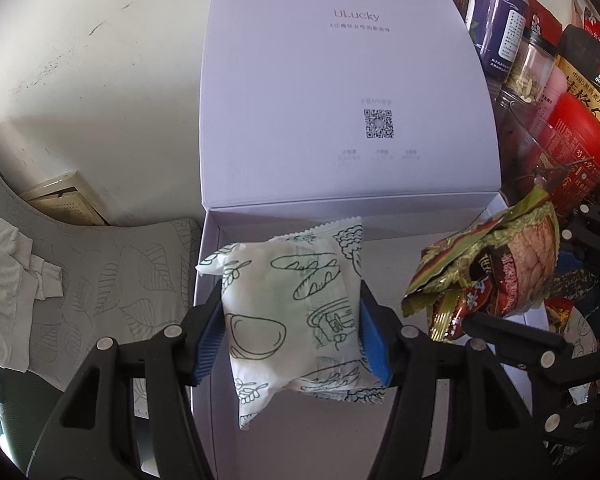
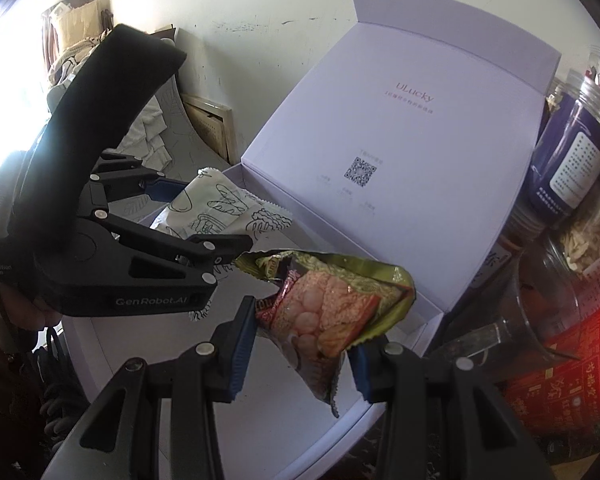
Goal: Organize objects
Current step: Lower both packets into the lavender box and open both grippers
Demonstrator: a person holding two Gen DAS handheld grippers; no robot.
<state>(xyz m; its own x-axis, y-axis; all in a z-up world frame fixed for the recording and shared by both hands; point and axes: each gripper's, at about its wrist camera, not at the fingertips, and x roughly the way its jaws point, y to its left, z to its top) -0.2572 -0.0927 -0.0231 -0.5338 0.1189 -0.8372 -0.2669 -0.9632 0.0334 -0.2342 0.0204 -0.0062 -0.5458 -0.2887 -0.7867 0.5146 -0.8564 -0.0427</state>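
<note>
While both packets are held above the open white box (image 1: 284,432), neither is seen resting on its floor. The left tongs (image 1: 292,328) are clenched on a white snack packet (image 1: 296,308) printed with green line drawings of bread; its sides are pressed by the blue pads (image 1: 374,344), and it is carried tilted over the near left part of the box interior. In the right wrist view the same packet (image 2: 216,208) is seen held over the far left corner of the box (image 2: 284,412), just beyond the black body of the left tongs (image 2: 204,220).

The right tongs (image 2: 300,352) are closed on a crumpled green and red snack packet (image 2: 328,304) with a picture of food on its face. The lower end of that packet is pinched between the blue pads (image 2: 242,344), and its upper part is spread out above them. In the left wrist view this packet (image 1: 496,268) is seen to the right of the white one, close beside it but apart from it, over the right edge of the box.

The box lid (image 1: 340,100) is stood open at the far side, with "ULucky" and a QR code printed on its inner face. To the right of the box, clear plastic jars (image 1: 500,16) and red food packages (image 1: 576,136) are crowded together. To the left, a grey leaf-patterned cloth (image 1: 120,280) is spread out, with a pale crumpled garment (image 1: 8,280) lying on it. A scuffed white wall (image 1: 100,60) is seen behind.
</note>
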